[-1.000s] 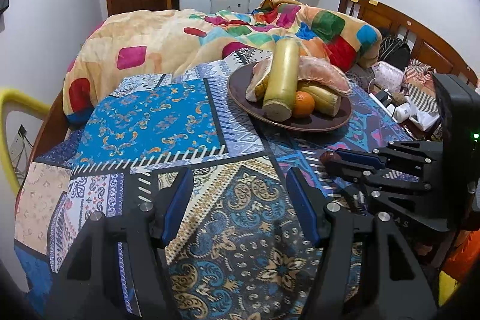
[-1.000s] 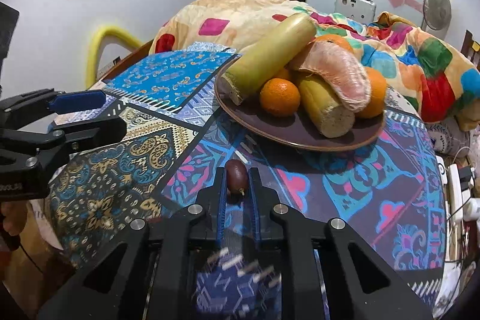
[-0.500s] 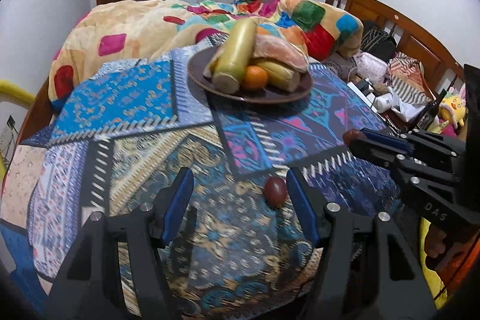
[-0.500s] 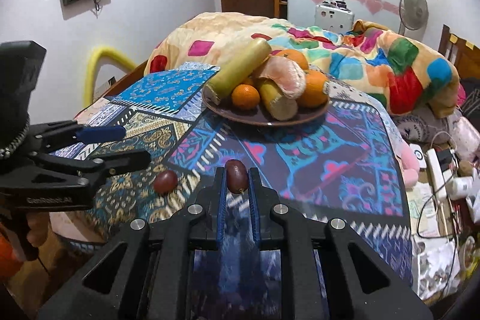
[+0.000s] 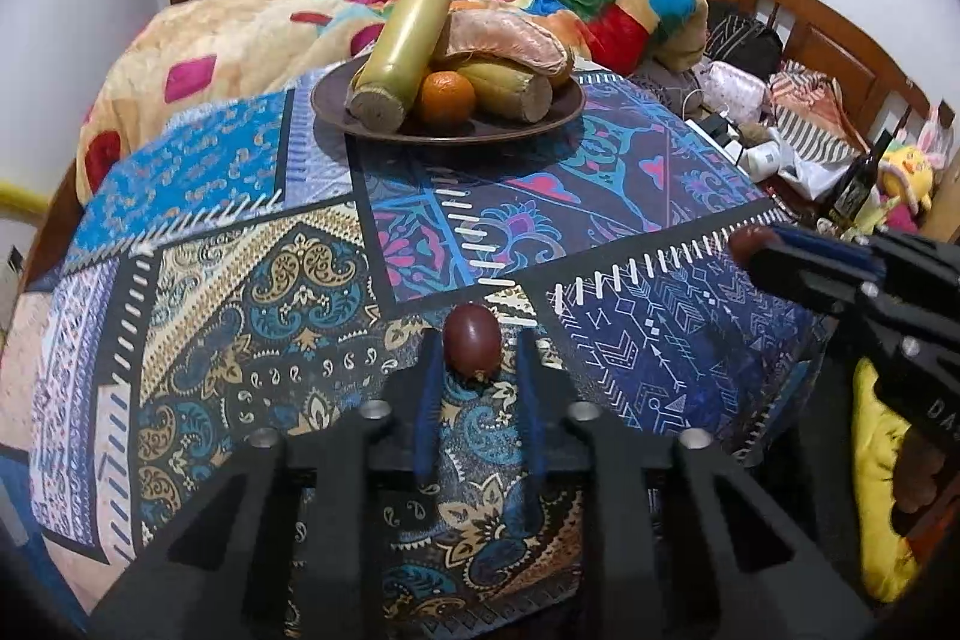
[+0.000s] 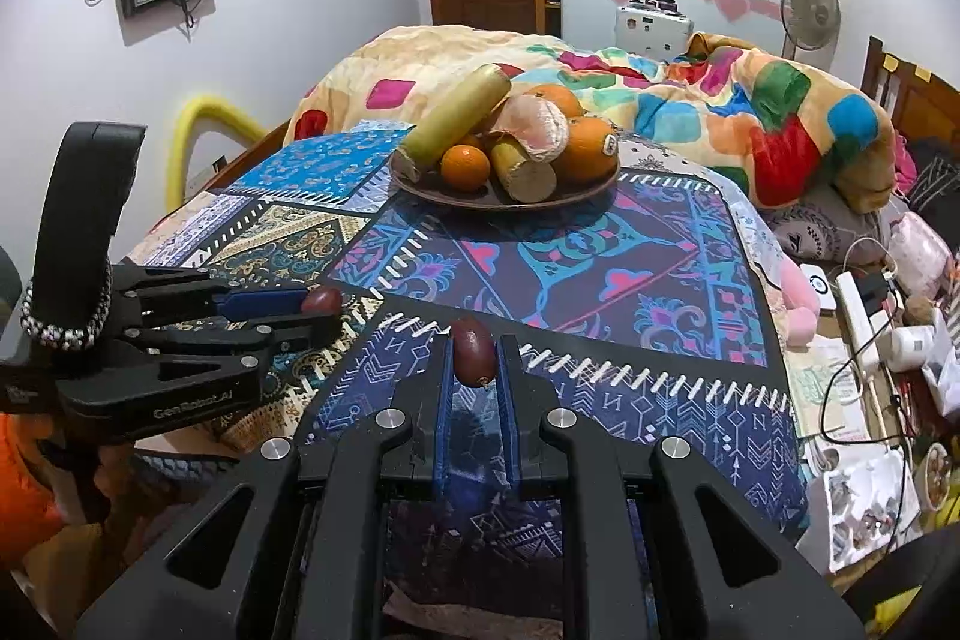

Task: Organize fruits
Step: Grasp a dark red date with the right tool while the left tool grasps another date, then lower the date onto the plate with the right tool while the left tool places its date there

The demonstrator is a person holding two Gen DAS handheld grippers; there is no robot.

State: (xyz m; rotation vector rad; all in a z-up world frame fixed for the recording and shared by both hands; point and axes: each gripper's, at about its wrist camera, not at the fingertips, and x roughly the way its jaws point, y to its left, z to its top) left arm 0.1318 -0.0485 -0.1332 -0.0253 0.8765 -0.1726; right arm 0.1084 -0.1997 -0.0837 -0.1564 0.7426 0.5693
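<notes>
- Left wrist view: the left gripper (image 5: 474, 376) has its jaws drawn in narrow around a small dark-red oval fruit (image 5: 471, 348) that lies low on the patterned patchwork bedcover (image 5: 252, 280) near the bed's front edge; the right wrist view shows the blue pads against its sides, so I judge it gripped.
- The right gripper (image 6: 474, 370) has its jaws clamped on a second dark-red oval fruit (image 6: 473, 351), carried clear of the cover.
- To do this step well, I judge each fruit should be lifted straight, held level, then carried to the round brown plate (image 5: 336, 115) at the far side and set in a gap, not on the heap.
- Count: two dark-red fruits, one per gripper. On the plate: three oranges, two yellow-green cut cylinders, one pinkish peeled piece.
</notes>
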